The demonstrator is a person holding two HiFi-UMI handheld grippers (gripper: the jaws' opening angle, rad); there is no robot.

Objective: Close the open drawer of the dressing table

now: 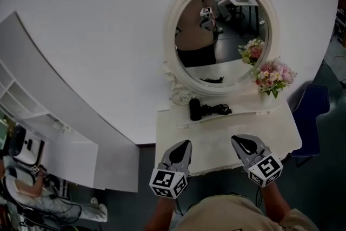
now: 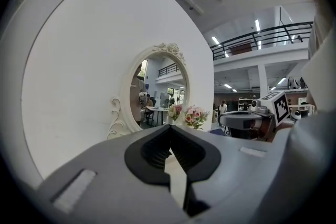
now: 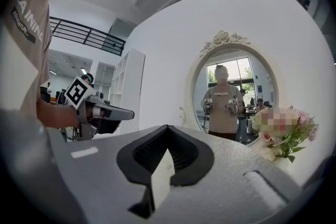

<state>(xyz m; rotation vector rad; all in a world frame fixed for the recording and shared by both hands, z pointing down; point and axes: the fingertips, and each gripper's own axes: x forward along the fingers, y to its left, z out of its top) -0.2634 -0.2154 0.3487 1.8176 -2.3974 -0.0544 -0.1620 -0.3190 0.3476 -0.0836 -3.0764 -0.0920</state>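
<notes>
The white dressing table (image 1: pixel 216 146) stands against the curved white wall, with an oval mirror (image 1: pixel 219 40) above it. No pulled-out drawer shows in the head view; a low riser with small knobs (image 1: pixel 186 126) runs along the back of the top. My left gripper (image 1: pixel 186 144) hovers over the table's front left and my right gripper (image 1: pixel 237 140) over its front right. Both are shut and hold nothing. In the left gripper view the jaws (image 2: pixel 169 126) meet at the tip; those in the right gripper view (image 3: pixel 167 126) do too.
A black hair dryer with its cord (image 1: pixel 197 109) lies on the riser. A vase of pink flowers (image 1: pixel 273 78) stands at the back right. A dark blue chair (image 1: pixel 313 105) is to the table's right, white shelving (image 1: pixel 32 111) to the left.
</notes>
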